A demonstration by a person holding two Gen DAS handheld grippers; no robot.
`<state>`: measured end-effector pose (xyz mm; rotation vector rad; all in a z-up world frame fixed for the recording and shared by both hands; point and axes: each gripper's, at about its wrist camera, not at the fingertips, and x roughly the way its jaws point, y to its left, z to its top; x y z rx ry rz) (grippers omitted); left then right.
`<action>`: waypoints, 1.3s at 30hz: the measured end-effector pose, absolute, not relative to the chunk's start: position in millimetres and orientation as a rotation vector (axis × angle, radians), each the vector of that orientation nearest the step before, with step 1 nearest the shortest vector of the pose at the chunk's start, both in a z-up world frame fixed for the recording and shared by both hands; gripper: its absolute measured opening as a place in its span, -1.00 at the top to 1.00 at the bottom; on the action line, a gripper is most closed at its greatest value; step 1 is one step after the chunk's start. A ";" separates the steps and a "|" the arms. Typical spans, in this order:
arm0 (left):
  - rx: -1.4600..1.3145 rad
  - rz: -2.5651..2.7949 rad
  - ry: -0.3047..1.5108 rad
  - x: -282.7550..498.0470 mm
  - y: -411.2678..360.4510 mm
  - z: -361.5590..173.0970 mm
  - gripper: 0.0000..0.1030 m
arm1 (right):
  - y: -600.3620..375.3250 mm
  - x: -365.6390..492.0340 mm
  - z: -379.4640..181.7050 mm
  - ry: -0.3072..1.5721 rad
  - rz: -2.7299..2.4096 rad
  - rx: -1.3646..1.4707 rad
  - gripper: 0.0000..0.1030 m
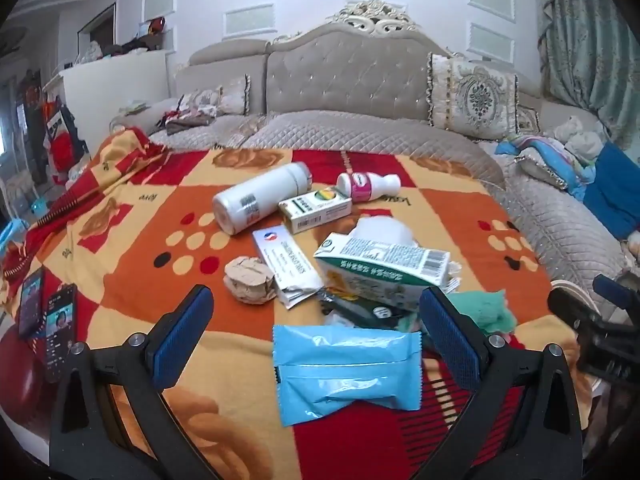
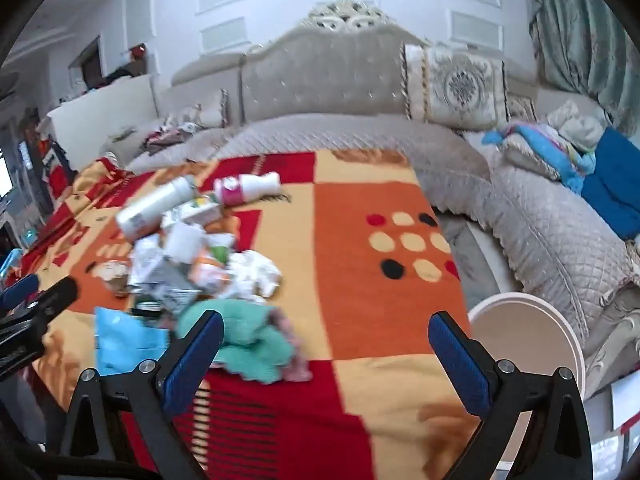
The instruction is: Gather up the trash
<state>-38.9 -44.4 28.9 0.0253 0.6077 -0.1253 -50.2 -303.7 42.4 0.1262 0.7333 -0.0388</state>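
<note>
A heap of trash lies on a red, orange and yellow blanket (image 1: 132, 240). It holds a white cylinder bottle (image 1: 260, 202), a pink-labelled bottle (image 1: 366, 187), a small carton box (image 1: 316, 210), a green-white milk carton (image 1: 384, 270), a crumpled brown wad (image 1: 250, 280), a white sachet (image 1: 286, 266), green cloth (image 1: 494, 310) and a light blue wrapper (image 1: 346, 372). My left gripper (image 1: 316, 334) is open, its jaws either side of the blue wrapper, above it. My right gripper (image 2: 326, 358) is open and empty over the blanket, the green cloth (image 2: 252, 344) by its left finger.
A round cream bin (image 2: 536, 344) stands off the blanket's right edge. Two phones (image 1: 48, 320) lie at the blanket's left. A grey quilted sofa (image 1: 360, 80) with cushions and clothes wraps behind and to the right. The right gripper's body (image 1: 600, 332) shows in the left view.
</note>
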 end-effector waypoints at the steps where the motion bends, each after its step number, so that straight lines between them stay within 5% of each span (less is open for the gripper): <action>1: 0.027 -0.127 0.601 -40.9 -45.3 30.5 -0.99 | -296.6 -54.6 45.9 0.714 -0.032 0.123 -0.97; 39: 0.027 -0.126 0.534 -59.8 -50.0 49.1 -0.99 | -266.2 -85.7 85.7 0.566 -0.019 0.074 -0.97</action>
